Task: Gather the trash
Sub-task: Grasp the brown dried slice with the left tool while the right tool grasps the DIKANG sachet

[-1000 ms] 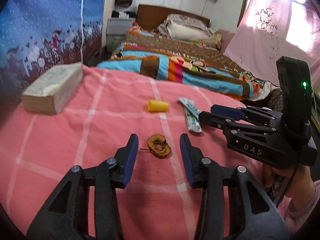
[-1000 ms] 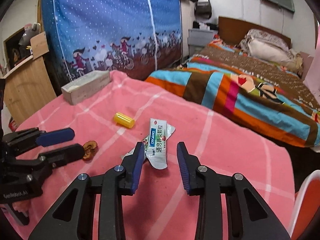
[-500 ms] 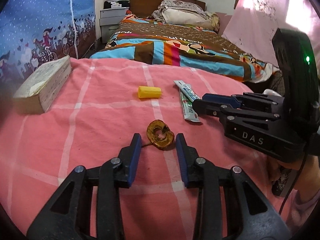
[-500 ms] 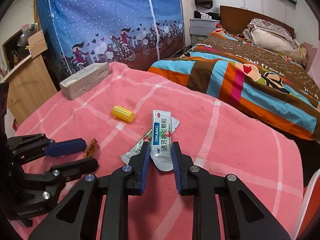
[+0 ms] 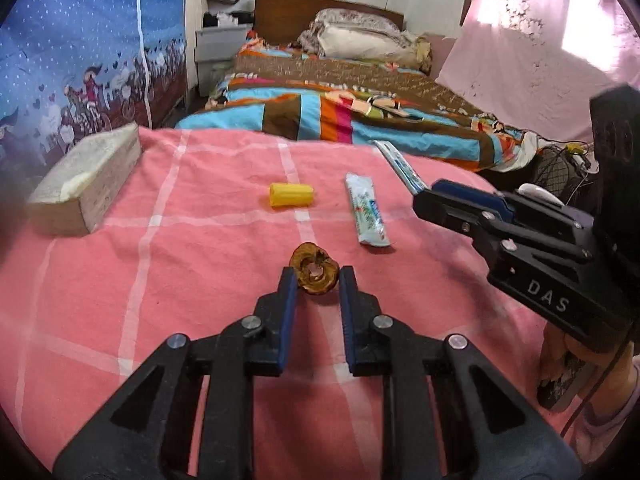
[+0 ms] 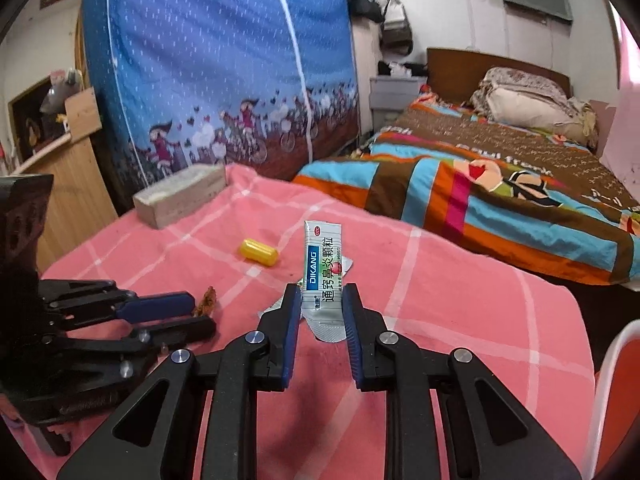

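My left gripper [image 5: 316, 280] is shut on a brown dried fruit scrap [image 5: 314, 268] on the pink checked cloth [image 5: 200, 264]. My right gripper [image 6: 322, 298] is shut on a white DIKANG sachet [image 6: 324, 268] and holds it upright above the cloth; the sachet also shows in the left wrist view [image 5: 400, 166]. A second sachet [image 5: 367, 215] lies flat on the cloth, partly hidden behind the held one in the right wrist view [image 6: 276, 305]. A yellow cap [image 5: 291, 194] lies further back; it also shows in the right wrist view [image 6: 259, 252].
A pale block [image 5: 86, 178] sits at the cloth's far left edge. A bed with a striped blanket [image 5: 360, 116] stands beyond. A blue fabric wardrobe [image 6: 224, 72] is at the left. A red and white rim [image 6: 616, 392] shows at the right edge.
My left gripper closed around the fruit scrap. My right gripper closed on one sachet and lifted it off the cloth, leaving the other sachet lying there.
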`<state>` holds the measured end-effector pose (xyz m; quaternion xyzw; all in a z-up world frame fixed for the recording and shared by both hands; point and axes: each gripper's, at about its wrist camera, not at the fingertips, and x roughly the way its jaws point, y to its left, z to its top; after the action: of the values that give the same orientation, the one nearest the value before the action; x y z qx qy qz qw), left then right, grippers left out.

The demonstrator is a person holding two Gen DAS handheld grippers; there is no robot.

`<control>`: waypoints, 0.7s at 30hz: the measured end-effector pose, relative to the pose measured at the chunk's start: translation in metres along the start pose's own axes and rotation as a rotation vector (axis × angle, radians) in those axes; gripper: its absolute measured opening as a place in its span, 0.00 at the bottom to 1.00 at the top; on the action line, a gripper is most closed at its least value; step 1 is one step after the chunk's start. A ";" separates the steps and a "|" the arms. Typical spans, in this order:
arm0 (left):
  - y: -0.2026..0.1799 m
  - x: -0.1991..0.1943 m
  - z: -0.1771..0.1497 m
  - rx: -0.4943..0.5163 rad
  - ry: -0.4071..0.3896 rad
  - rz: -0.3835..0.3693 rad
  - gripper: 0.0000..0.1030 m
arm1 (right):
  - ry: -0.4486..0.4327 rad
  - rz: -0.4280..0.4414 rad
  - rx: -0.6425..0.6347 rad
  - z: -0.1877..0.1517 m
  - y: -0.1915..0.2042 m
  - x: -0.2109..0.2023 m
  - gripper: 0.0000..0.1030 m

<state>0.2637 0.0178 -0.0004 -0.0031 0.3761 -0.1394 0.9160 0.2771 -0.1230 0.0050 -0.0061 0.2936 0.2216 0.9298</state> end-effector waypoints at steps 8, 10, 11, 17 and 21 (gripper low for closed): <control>-0.009 -0.017 0.000 0.045 -0.084 0.001 0.00 | -0.121 -0.022 0.014 -0.009 0.003 -0.033 0.19; -0.011 -0.023 -0.001 0.045 -0.108 -0.006 0.00 | -0.140 -0.027 0.022 -0.012 0.003 -0.040 0.19; -0.012 -0.025 -0.001 0.045 -0.120 -0.012 0.00 | -0.155 -0.031 0.029 -0.014 0.002 -0.045 0.19; -0.016 -0.026 -0.002 0.043 -0.115 -0.011 0.00 | -0.143 -0.025 0.070 -0.024 -0.005 -0.055 0.19; -0.013 -0.017 -0.001 0.018 -0.056 0.035 0.17 | -0.115 -0.027 0.074 -0.026 -0.006 -0.052 0.19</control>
<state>0.2486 0.0100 0.0122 0.0077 0.3489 -0.1263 0.9286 0.2274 -0.1535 0.0109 0.0370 0.2476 0.1982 0.9476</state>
